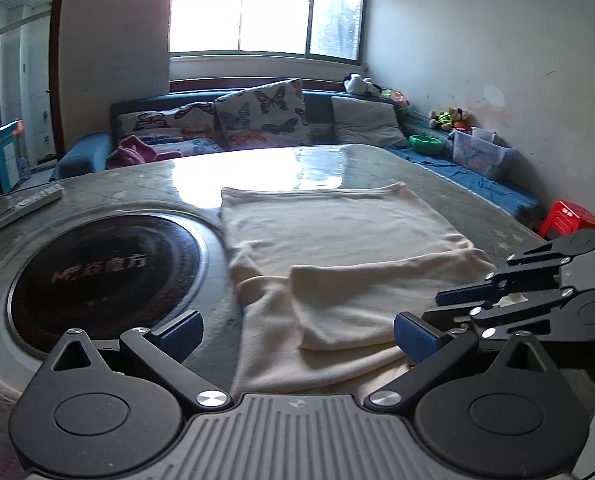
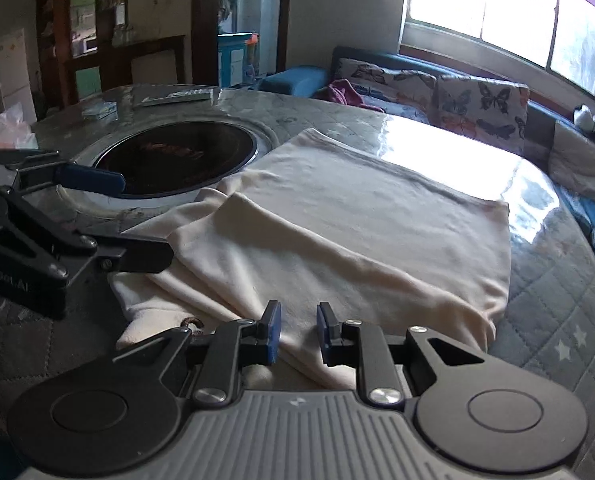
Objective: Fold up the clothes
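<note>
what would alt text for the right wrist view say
A cream garment, partly folded with a sleeve laid across it, lies flat on a round quilted table. The right gripper sits at its near edge, slightly open with cloth showing in the gap, and the left gripper is wide open beside a round black cooktop.

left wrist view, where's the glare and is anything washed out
Left wrist view: the window is blown out white, and its glare streaks the table beyond the cream garment. Right wrist view: same glare on the table's far edge, and straight lines bow.
</note>
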{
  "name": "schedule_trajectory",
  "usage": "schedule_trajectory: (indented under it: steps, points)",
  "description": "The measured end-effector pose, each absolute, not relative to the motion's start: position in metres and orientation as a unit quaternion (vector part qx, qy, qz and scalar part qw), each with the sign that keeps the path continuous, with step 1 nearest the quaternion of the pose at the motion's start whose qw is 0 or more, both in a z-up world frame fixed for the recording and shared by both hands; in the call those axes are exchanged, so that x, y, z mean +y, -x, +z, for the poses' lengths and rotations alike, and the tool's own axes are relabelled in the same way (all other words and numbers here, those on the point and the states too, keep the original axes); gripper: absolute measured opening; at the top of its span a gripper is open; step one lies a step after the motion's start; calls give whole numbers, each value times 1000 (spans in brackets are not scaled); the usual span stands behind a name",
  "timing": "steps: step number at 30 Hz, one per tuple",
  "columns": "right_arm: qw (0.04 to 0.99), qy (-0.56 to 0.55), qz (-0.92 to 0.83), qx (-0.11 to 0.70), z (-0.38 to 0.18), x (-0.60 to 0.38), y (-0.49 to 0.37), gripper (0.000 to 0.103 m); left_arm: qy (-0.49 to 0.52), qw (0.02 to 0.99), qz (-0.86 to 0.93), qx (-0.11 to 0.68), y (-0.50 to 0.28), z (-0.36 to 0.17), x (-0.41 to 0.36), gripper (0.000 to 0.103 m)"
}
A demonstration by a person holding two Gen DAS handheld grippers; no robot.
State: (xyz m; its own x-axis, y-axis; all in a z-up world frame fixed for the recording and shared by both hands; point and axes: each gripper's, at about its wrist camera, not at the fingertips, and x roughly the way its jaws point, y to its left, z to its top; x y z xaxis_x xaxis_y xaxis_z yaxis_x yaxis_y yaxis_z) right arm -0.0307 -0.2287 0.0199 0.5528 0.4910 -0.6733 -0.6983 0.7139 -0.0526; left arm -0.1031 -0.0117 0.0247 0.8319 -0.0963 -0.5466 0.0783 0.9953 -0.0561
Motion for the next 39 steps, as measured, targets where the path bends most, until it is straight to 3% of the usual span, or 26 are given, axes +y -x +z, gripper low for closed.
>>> schedule_trajectory:
  steps: [18, 27, 30, 32, 35, 39]
  points:
    - [865, 169, 339, 329, 36, -262, 49, 21, -196, 935, -155, 254, 159, 12, -58, 99]
    - [862, 195, 327, 334, 42, -288, 67, 25, -264, 914, -199, 236, 152, -9, -81, 66]
    - [858, 209, 330, 334, 41, -293, 73, 25, -265, 913, -210, 230, 149, -9, -82, 50]
    - [853, 223, 332, 335, 39, -295, 78, 25, -264, 913, -216, 226, 149, -9, -82, 30]
    - [845, 239, 341, 336, 36, -296, 85, 26, -244, 918, -219, 224, 142, -1, -79, 15]
    - [837, 268, 358, 315, 31, -291, 94, 33, -203, 929, -217, 222, 128, 15, -72, 12]
